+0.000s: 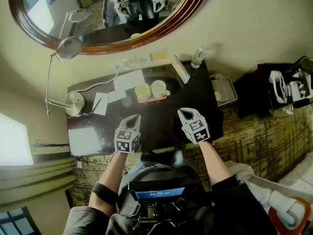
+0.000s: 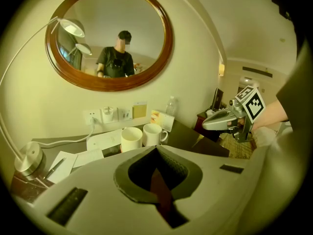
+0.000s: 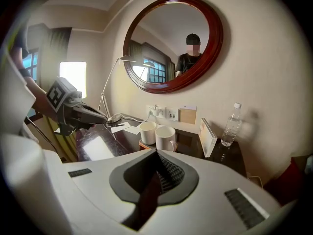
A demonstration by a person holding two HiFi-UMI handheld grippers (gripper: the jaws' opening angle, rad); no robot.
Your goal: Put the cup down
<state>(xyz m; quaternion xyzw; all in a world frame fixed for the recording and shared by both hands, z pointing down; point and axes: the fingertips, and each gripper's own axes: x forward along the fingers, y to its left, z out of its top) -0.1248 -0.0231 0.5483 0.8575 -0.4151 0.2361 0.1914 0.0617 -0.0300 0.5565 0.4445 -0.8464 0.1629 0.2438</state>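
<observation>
A cream wall closes the room, with an oval wood-framed mirror (image 1: 105, 16) hung on it; below stands a dark desk (image 1: 159, 124), and patterned carpet (image 1: 264, 131) lies to its right.

The person's two bare forearms (image 1: 115, 168) reach up from the bottom of the head view, roughly parallel, each carrying a gripper over the desk's near edge; both grippers slant forward and down toward the desktop.

The left gripper (image 1: 134, 118) has its jaws pressed together with nothing between them, as its own view shows (image 2: 156, 150); the right gripper (image 1: 182, 112) is likewise closed and empty (image 3: 157, 153). Neither touches anything on the desk; the two are held level with each other, a gap between them.

A lamp (image 1: 74, 103) sits on the desk's left end, its thin stem curving up along the wall; papers (image 1: 128, 80) lie beside it, toward the middle; a clear bottle (image 1: 197, 58) stands at the far right corner.

The cups (image 1: 150, 89), two and white, stand upright side by side on a small orange tray (image 1: 151, 100) at the middle of the desk, toward the wall; they are well ahead of both grippers, and the right one's handle points right.
</observation>
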